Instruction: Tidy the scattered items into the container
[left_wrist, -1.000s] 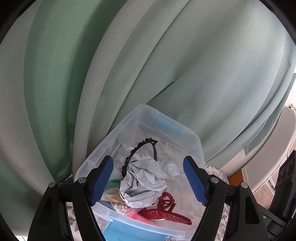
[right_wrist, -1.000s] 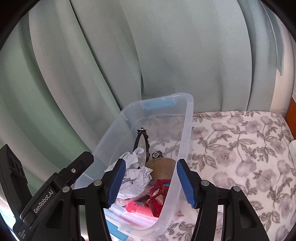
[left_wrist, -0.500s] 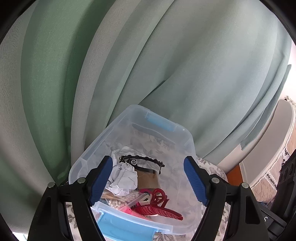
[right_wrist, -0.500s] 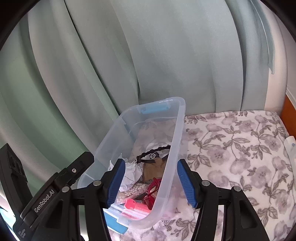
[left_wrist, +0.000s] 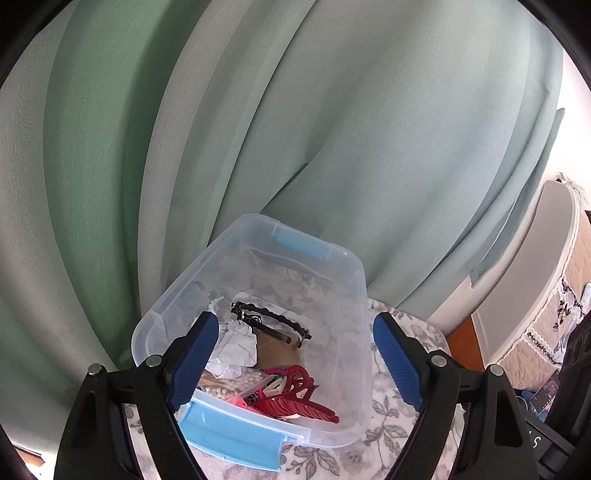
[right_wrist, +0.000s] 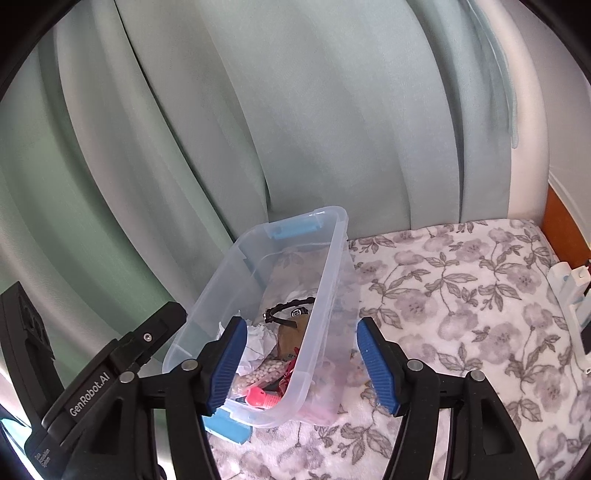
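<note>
A clear plastic bin with blue latches rests on the floral blanket. Inside lie a black headband, crumpled white paper, a red claw clip, a bag of pale beads and a brown card. My left gripper hovers over the bin's near end, its jaws opening with nothing held. In the right wrist view, my right gripper straddles the bin's right wall from above without touching it, its jaws opening as well. The headband and a pink item show there.
Green curtains hang close behind the bin. The floral blanket spreads to the right, ending at an orange wooden edge and a white object. The left gripper's black body fills the right view's left corner. A padded furniture piece stands at the far right.
Both grippers have drawn back and up, so the bin looks smaller and farther. The headband, standing upright a second ago, now lies flat on the pile. Both pairs of jaws stand slightly wider.
</note>
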